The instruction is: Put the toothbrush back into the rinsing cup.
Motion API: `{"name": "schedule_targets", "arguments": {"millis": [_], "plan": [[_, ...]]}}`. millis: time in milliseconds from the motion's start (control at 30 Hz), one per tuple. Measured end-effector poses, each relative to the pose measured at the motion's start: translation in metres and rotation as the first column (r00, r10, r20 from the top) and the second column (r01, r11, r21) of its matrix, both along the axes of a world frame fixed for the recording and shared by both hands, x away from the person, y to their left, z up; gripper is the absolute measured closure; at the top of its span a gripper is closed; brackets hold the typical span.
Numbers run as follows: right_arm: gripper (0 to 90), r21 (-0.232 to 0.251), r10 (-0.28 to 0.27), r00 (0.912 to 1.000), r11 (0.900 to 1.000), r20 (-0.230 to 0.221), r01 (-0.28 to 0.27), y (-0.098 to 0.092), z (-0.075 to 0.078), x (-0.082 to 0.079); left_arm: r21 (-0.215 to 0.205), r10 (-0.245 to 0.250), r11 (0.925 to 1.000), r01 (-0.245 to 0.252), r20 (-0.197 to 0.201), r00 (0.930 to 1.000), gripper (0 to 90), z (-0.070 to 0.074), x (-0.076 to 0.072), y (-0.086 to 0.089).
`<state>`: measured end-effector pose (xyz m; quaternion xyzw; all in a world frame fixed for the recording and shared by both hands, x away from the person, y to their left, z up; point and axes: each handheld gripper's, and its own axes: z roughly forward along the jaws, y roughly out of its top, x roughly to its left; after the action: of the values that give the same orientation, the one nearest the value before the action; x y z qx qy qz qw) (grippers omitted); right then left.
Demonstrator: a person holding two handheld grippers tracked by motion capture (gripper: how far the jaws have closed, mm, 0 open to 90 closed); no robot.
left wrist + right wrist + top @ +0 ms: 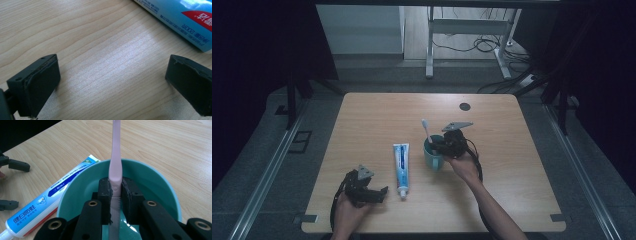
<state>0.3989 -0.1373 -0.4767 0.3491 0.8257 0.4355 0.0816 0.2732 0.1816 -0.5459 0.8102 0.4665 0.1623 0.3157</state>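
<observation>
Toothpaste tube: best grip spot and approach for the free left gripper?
Take the toothpaste tube across its flat body, near the middle, coming straight down from above. It lies flat on the table, long axis running away from the person, cap toward the near edge, so its narrow width should fit the open left gripper. The cup beside it leaves little room on that side.

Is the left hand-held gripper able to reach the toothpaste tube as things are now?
Probably yes. The left hand-held gripper is open and holds nothing, and the toothpaste tube lies flat just beside it, with only bare table between them.
</observation>
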Motion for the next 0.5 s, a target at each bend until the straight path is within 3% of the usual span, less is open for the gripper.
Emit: {"name": "schedule_targets", "arguments": {"millis": [500], "plan": [[68.1,-0.002,0.001,0.9999,1.0,0.017,-0.001,-0.0044,0.0081,-0.0033,0.002,-0.002,1.0,0.002,0.001,1.0,0.0,0.0001,0.0001,0.0002]]}}
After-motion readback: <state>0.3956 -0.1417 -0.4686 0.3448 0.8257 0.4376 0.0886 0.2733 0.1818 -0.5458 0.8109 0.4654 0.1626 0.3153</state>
